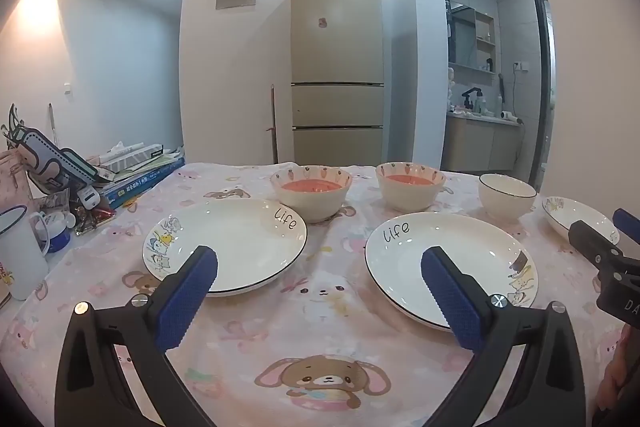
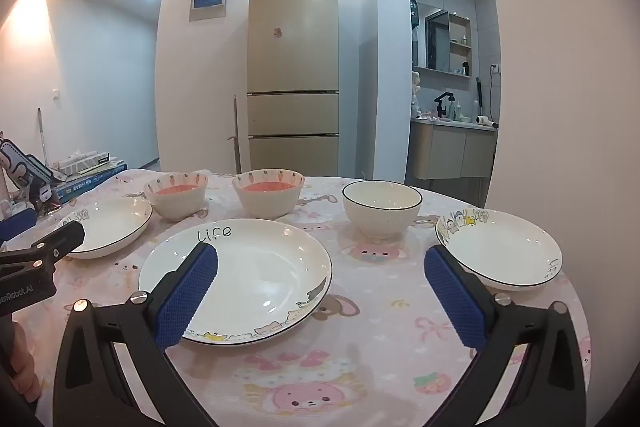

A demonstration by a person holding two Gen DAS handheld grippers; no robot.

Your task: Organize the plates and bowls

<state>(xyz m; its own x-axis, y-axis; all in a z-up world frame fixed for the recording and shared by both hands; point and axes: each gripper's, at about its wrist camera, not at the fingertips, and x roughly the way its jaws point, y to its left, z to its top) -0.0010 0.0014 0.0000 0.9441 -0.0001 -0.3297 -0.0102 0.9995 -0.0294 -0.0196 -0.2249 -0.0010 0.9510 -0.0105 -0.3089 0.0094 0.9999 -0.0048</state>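
Above the desk [image 2: 360, 367] I hold both claws released and empty, left claw [image 1: 320, 267] and right claw [image 2: 320, 267], since three plates [image 2: 236, 275] and three bowls [image 2: 382, 207] lie spread apart, unstacked.

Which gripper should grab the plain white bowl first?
Right, probably. The plain bowl sits just ahead of the open right gripper, while from the left gripper it lies far off to the right, beyond the middle plate.

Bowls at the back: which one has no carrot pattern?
The rightmost bowl, plain white with a thin dark rim line. The other two bowls have carrots around the rim and orange-pink insides.
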